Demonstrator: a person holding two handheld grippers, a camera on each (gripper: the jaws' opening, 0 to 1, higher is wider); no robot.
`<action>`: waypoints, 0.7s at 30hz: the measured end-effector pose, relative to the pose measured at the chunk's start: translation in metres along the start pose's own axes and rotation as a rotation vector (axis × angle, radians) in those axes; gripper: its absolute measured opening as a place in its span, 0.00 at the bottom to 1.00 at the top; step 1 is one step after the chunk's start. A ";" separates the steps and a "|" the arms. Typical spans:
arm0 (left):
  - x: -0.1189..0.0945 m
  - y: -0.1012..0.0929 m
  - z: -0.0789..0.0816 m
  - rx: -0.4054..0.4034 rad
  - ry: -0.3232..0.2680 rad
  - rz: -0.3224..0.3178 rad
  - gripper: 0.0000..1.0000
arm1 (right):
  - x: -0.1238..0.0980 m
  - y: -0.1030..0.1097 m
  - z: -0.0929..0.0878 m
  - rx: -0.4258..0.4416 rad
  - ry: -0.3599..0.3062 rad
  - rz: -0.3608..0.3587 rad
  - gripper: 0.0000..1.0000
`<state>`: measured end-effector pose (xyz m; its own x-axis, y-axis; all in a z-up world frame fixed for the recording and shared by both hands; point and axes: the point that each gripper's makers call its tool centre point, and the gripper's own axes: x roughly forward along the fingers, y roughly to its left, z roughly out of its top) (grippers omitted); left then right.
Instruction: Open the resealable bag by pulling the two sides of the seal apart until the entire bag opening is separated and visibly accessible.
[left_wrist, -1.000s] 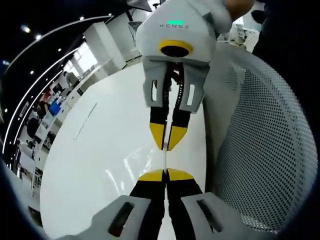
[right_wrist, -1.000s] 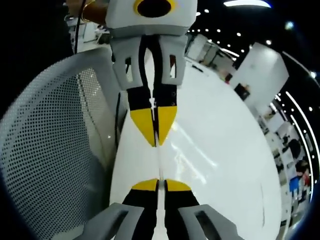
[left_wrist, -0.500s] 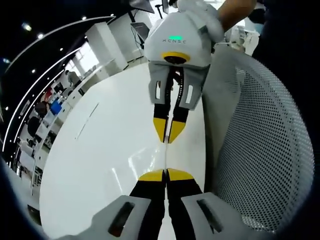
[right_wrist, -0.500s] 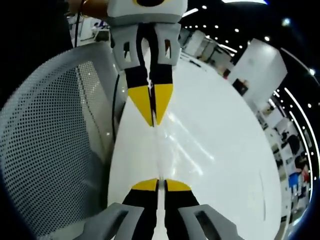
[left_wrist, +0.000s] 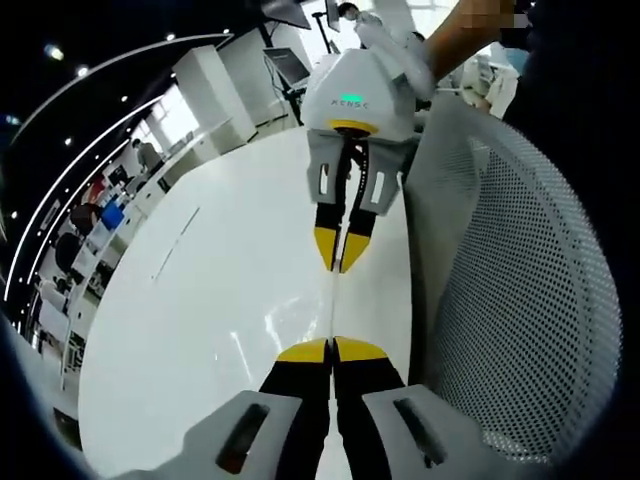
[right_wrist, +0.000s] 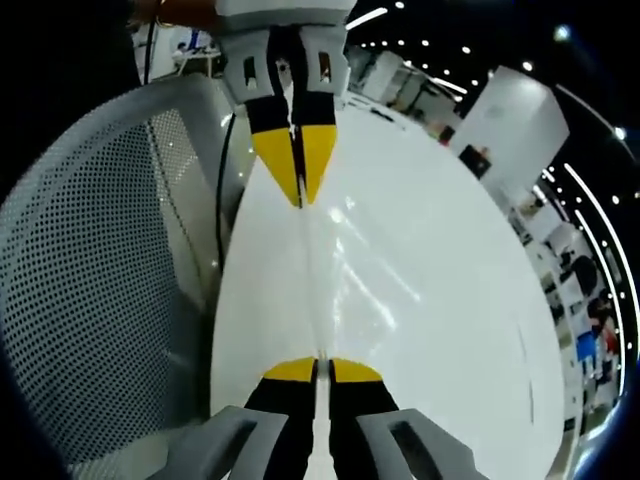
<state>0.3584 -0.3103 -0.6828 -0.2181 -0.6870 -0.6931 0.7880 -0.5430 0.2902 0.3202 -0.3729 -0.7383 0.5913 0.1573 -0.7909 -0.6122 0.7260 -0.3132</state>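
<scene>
Both tongs (left_wrist: 331, 349) (right_wrist: 316, 369) clamped, tips opposed

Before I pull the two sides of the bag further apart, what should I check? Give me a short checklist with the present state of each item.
1. Left gripper shut on the resealable bag: ok, jaws closed on its thin clear edge.
2. Right gripper shut on the bag: ok, jaws closed on the clear film.
3. Film stretched straight between the two grippers: ok.
4. Seal fully separated: cannot tell, the clear film is seen edge-on.
5. Space to pull over the white table: ok.
6. Distance from the mesh chair: not ok, it stands close beside both grippers.
</scene>
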 end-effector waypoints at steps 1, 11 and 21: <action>0.000 0.000 0.000 0.001 0.000 0.002 0.00 | 0.000 0.000 -0.001 0.002 0.000 -0.001 0.00; 0.000 -0.002 -0.001 0.007 0.004 -0.006 0.00 | -0.004 0.001 -0.017 0.020 0.030 -0.003 0.00; 0.001 -0.003 0.000 0.011 0.006 -0.017 0.00 | -0.006 0.000 -0.028 0.034 0.051 -0.005 0.00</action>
<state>0.3554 -0.3094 -0.6847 -0.2276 -0.6746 -0.7022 0.7778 -0.5598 0.2857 0.3020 -0.3928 -0.7487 0.5660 0.1203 -0.8156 -0.5907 0.7493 -0.2994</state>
